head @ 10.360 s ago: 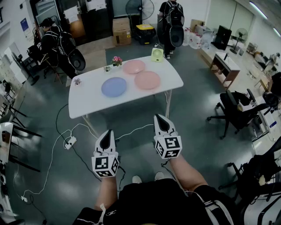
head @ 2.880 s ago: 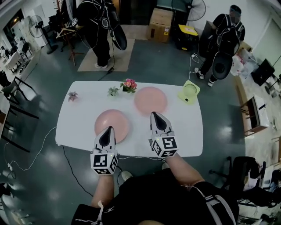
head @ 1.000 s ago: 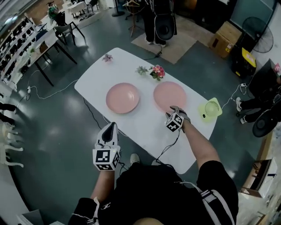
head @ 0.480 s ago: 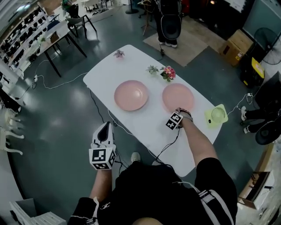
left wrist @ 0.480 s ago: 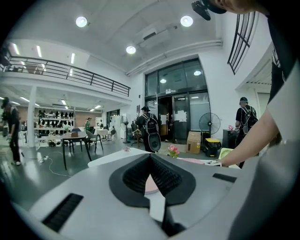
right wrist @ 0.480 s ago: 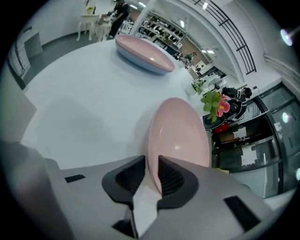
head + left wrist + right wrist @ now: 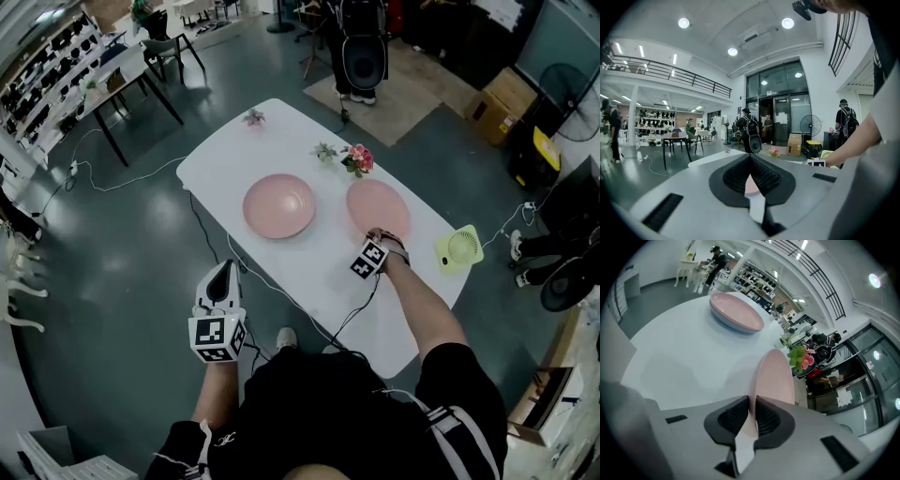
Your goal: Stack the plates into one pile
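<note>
Table [image 7: 309, 272]: white, long, set diagonally in the head view.

Plates, count 3, in two places.
- Pile of 2: one pink plate [image 7: 278, 204] on top of one pale blue plate [image 7: 732, 324]. The blue rim shows only under the near edge in the right gripper view. The pile sits at mid-table.
- Single pink plate [image 7: 380, 204], well apart from the pile and towards the fan end. Its near rim is lifted, so it looks tilted in the right gripper view.

Grippers, count 2.
- Right gripper [image 7: 378, 233]: at the near rim of the single pink plate. The jaws have just been closing and are now narrow, with the pads pressed on that rim from both sides.
- Left gripper [image 7: 226, 268]: off the table's near edge and over the floor. Its tips are together and nothing is held.

Other items on the table:
- Small decorative plants, count 3: pink flowers [image 7: 357, 158], a green sprig [image 7: 324, 150] just beside them, and a third plant [image 7: 253, 116] at the far end.
- Green desk fan [image 7: 459, 249], count 1.

One person [image 7: 361, 47] stands beyond the table.
</note>
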Motion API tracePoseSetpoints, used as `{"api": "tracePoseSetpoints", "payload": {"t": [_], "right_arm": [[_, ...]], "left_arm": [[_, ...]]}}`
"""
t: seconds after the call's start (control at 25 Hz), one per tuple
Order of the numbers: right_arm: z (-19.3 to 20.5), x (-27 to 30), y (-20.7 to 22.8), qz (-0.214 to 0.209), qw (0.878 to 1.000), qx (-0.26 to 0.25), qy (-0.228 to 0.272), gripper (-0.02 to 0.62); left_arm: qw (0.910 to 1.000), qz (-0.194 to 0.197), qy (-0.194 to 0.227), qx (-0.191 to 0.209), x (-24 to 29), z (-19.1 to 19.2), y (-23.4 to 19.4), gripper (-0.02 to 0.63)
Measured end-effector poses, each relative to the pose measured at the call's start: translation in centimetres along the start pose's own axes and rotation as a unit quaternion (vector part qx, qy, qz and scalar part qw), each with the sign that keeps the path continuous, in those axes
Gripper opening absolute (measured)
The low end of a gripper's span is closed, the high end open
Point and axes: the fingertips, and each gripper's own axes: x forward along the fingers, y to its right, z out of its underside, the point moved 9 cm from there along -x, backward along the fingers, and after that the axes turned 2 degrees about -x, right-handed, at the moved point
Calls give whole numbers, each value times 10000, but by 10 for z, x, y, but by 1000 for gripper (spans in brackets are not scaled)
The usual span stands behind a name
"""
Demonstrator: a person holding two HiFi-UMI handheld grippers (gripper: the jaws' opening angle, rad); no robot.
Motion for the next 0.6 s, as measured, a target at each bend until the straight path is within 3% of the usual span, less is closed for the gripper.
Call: {"api": "tracePoseSetpoints", "payload": {"t": [0.28,0.6], "right_arm": [[-36,-43,-8,410,9983,-181,360,52],[-129,-81,-35,689,9785,-1166,1555,46]], "left_arm": [[9999,-28,113,-102,-9,1,-9,11],[9991,-349,173,-192,-34,6,-28,11]]}}
